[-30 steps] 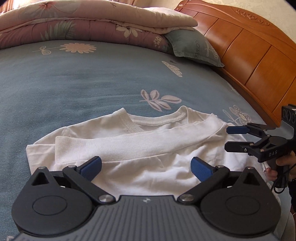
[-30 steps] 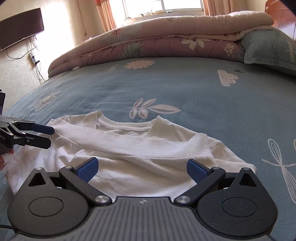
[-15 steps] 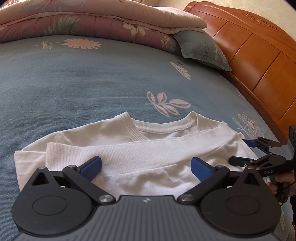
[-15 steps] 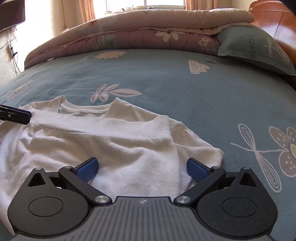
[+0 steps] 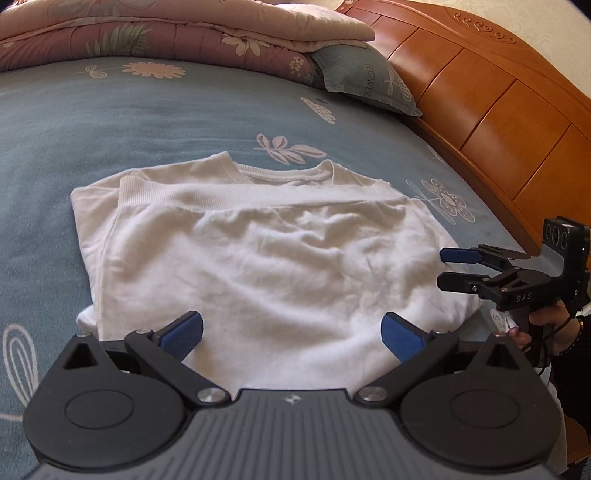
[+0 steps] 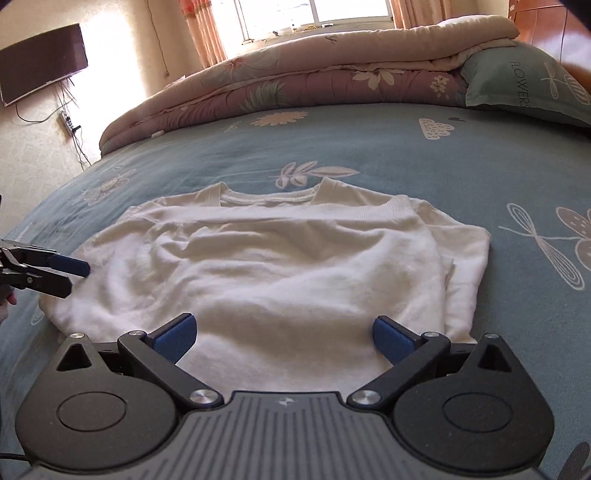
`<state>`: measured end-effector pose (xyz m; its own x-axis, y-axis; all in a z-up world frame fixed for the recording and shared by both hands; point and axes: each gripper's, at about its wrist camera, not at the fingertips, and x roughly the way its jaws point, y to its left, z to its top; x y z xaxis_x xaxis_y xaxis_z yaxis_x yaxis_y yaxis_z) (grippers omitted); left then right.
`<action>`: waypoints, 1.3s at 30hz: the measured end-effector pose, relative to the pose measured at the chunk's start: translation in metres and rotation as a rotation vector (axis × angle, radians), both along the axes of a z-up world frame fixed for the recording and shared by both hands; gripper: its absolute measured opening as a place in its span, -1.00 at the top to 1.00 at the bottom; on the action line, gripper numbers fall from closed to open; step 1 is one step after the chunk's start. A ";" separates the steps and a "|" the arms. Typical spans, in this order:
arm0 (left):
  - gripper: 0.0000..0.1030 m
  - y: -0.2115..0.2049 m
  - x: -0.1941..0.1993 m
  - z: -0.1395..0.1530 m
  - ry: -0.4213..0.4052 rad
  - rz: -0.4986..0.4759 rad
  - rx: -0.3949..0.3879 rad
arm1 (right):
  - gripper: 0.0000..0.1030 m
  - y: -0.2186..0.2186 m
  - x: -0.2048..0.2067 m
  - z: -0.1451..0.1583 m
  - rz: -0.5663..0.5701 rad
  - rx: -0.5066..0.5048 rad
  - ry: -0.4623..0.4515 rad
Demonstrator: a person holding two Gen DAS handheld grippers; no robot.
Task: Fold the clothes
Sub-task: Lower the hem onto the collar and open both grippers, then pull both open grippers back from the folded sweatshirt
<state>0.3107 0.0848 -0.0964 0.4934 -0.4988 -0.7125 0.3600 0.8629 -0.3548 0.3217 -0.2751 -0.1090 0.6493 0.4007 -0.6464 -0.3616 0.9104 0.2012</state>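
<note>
A white sweatshirt [image 5: 266, 254] lies folded on the blue floral bedsheet [image 5: 110, 122], its ribbed hem laid up near the collar. It also shows in the right wrist view [image 6: 295, 266]. My left gripper [image 5: 291, 332] is open and empty, above the garment's near edge. My right gripper [image 6: 282, 334] is open and empty, also over the near edge. In the left wrist view the right gripper [image 5: 448, 269] sits at the garment's right side. In the right wrist view the left gripper [image 6: 75, 277] sits at its left side.
A folded pink quilt [image 5: 177, 33] and a grey-green pillow [image 5: 365, 81] lie at the far end of the bed. A wooden headboard [image 5: 491, 107] runs along the right. A wall TV [image 6: 42, 77] and a window [image 6: 314, 14] are beyond the bed.
Both grippers have pulled back and risen, so more of the folded sweatshirt shows flat on the bed. Both stayed open and empty.
</note>
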 end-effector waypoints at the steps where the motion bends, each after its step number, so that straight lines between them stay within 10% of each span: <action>1: -0.98 0.005 -0.006 -0.002 -0.007 0.007 -0.007 | -1.00 -0.001 -0.005 -0.003 0.005 -0.008 -0.004; 15: -0.98 0.004 -0.038 0.003 0.001 0.088 -0.080 | -1.00 0.051 -0.046 0.014 0.125 0.149 -0.029; 25: -0.99 0.021 -0.047 0.022 -0.080 0.143 -0.116 | -1.00 0.052 -0.057 0.009 0.069 0.124 0.009; 31: -0.98 0.023 -0.042 -0.005 0.020 0.186 -0.143 | -1.00 0.078 -0.053 0.003 0.125 0.091 0.015; 39: -0.99 0.064 -0.028 0.024 -0.101 0.209 -0.164 | -1.00 0.078 -0.055 -0.002 0.134 0.082 0.040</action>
